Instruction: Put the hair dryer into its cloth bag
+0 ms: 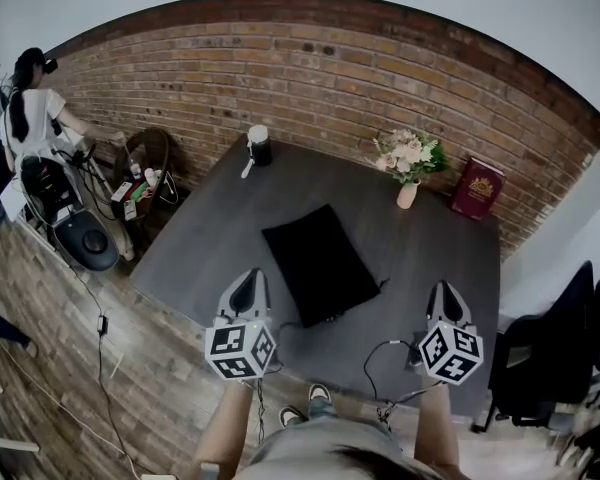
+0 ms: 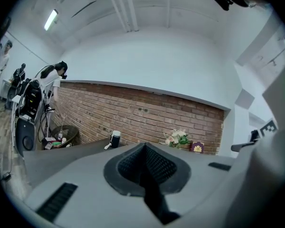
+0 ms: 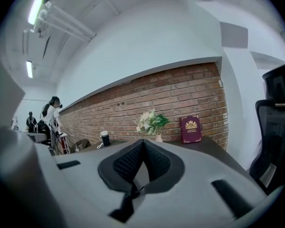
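The cloth bag (image 1: 320, 263) lies flat and slantwise in the middle of the smooth dark grey worktop (image 1: 210, 228), a soft matte black rectangle, and a black cylinder with a white cap (image 1: 258, 145) stands at the far edge by the rough brick wall (image 1: 380, 78). You hold both grippers about level over the near edge, pointing at that wall, with your left gripper (image 1: 248, 280) just beside the bag's near left corner and your right gripper (image 1: 446, 296) well apart to its right. Each pair of ribbed black fingers (image 2: 130, 163) is pressed together on nothing.
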Demonstrator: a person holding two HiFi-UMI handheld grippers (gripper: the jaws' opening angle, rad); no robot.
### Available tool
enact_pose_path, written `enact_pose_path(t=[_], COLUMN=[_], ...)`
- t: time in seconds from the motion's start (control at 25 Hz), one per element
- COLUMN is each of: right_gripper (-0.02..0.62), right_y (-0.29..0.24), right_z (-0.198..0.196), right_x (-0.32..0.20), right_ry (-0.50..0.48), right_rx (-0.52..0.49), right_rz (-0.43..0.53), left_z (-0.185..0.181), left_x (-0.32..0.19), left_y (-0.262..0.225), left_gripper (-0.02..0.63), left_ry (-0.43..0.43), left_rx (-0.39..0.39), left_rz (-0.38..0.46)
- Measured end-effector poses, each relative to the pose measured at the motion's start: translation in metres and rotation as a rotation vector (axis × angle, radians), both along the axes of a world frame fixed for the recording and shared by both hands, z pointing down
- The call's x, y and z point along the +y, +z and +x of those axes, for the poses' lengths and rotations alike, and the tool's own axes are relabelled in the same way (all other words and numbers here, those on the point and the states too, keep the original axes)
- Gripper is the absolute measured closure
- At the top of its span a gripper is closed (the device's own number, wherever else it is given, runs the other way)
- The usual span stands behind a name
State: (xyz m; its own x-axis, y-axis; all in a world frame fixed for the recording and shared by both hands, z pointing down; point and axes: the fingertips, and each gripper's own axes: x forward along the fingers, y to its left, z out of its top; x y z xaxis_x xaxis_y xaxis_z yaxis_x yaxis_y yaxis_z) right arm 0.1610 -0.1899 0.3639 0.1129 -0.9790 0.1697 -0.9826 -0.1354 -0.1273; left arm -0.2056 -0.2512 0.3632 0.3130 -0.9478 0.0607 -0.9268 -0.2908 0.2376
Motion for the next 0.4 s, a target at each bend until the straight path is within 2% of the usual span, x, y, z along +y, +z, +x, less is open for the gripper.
enact_pose_path(t=[0.4], right_gripper=[0.595], right_y=[0.009], right_z=[-0.0046], right_x=[-0.0056], right_ry=[-0.03], right_rx=[0.004], right_rz=[-0.03], left_z=[0.0009], left_x=[-0.0006], left_y=[0.0062], left_gripper=[0.6], left_ry=[-0.005], left_rx=[-0.005], left_rz=[-0.019])
